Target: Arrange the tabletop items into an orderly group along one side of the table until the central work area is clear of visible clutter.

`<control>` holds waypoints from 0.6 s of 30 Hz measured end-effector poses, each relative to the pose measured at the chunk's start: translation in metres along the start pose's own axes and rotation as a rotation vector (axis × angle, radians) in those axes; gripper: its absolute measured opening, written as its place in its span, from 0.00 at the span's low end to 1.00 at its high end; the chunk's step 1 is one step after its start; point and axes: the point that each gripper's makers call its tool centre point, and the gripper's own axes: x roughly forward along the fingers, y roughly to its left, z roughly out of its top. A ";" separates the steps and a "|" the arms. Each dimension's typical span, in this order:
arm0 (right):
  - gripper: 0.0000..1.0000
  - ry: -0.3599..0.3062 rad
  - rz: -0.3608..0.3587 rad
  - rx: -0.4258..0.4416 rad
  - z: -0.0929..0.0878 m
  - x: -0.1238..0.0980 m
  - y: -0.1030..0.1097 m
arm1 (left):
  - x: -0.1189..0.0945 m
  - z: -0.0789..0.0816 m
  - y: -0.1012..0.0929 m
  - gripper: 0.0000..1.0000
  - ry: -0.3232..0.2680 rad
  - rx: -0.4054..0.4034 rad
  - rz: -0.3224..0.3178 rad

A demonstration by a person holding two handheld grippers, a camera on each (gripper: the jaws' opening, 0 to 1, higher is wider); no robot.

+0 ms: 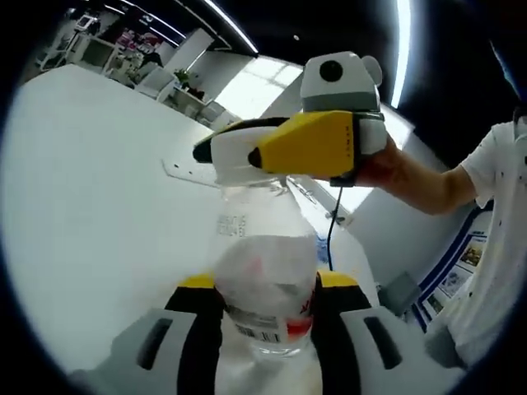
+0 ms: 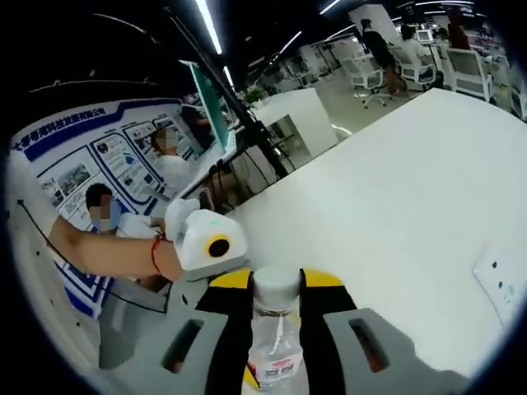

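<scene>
A clear plastic water bottle (image 1: 268, 280) with a white and red label stands between the yellow-padded jaws of my left gripper (image 1: 268, 288), which is shut on its body. My right gripper (image 1: 226, 160), yellow and white and held by a hand, comes in from the right and covers the bottle's top. In the right gripper view the bottle's white cap (image 2: 276, 288) sits tight between the jaws of my right gripper (image 2: 276, 284). The left gripper (image 2: 204, 243) shows just behind it, in a hand with a red wrist band.
The white table (image 1: 99, 189) spreads wide and bare to the left. A flat white plate like a socket cover (image 2: 498, 284) lies on the table (image 2: 395, 181) at the right, also seen as a white plate (image 1: 177, 171) behind the bottle. People sit beyond the table's edge.
</scene>
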 end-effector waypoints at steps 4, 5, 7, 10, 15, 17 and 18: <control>0.18 -0.026 -0.021 -0.008 0.002 -0.006 0.003 | -0.003 0.000 -0.004 0.42 0.017 0.040 -0.002; 0.18 -0.034 -0.023 -0.008 0.003 -0.007 0.004 | -0.004 0.001 -0.005 0.42 0.016 0.049 -0.005; 0.18 -0.056 -0.031 -0.005 0.005 -0.010 0.005 | -0.005 0.004 -0.007 0.41 0.016 0.054 -0.010; 0.18 -0.083 -0.045 -0.020 0.009 -0.013 0.009 | -0.006 0.007 -0.010 0.41 0.013 0.075 -0.011; 0.18 -0.103 -0.098 -0.109 0.014 -0.017 0.020 | -0.010 0.011 -0.014 0.41 0.027 0.140 -0.012; 0.18 -0.109 -0.115 -0.133 0.014 -0.017 0.023 | -0.011 0.011 -0.015 0.41 0.038 0.164 -0.012; 0.18 -0.116 -0.126 -0.147 0.014 -0.017 0.026 | -0.012 0.011 -0.015 0.41 0.053 0.189 -0.009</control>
